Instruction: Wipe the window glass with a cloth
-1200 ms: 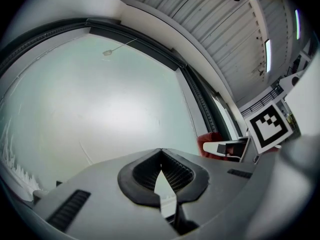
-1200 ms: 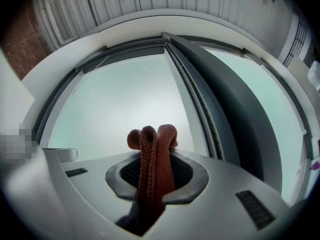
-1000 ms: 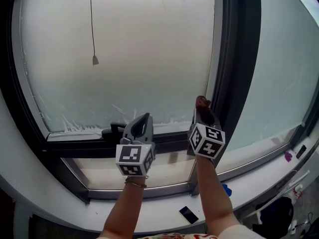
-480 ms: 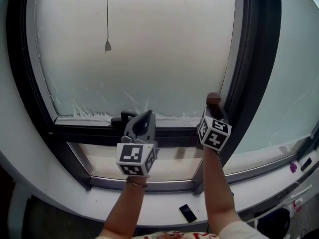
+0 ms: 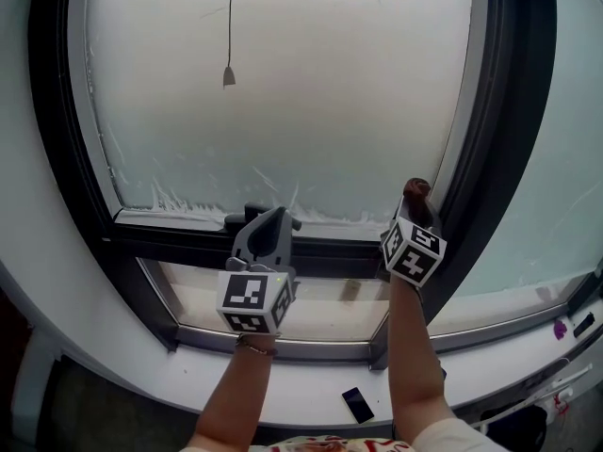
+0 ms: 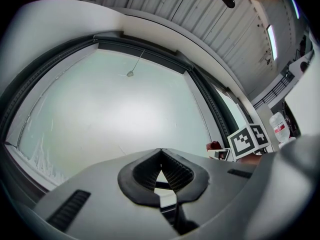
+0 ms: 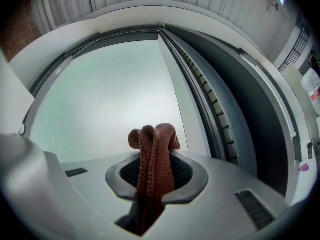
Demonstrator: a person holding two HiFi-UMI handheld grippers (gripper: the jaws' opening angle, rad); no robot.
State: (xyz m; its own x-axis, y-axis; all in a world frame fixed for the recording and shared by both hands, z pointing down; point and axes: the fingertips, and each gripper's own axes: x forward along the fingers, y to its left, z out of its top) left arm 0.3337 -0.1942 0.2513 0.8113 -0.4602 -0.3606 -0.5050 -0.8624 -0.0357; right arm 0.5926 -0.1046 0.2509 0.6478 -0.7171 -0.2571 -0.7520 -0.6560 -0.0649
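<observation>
1 rust cloth (image 7: 159, 134) clamped in right tongs (image 7: 156, 156) (left tongs (image 6: 160, 156) together, empty), window glass (image 5: 311, 92) beyond.

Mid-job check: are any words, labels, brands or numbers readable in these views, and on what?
No text can be read anywhere.
On the left gripper and right gripper: only black-and-white square marker patterns, no words or numbers.
Label on the bottle, left gripper view: too small and blurred to read.
</observation>
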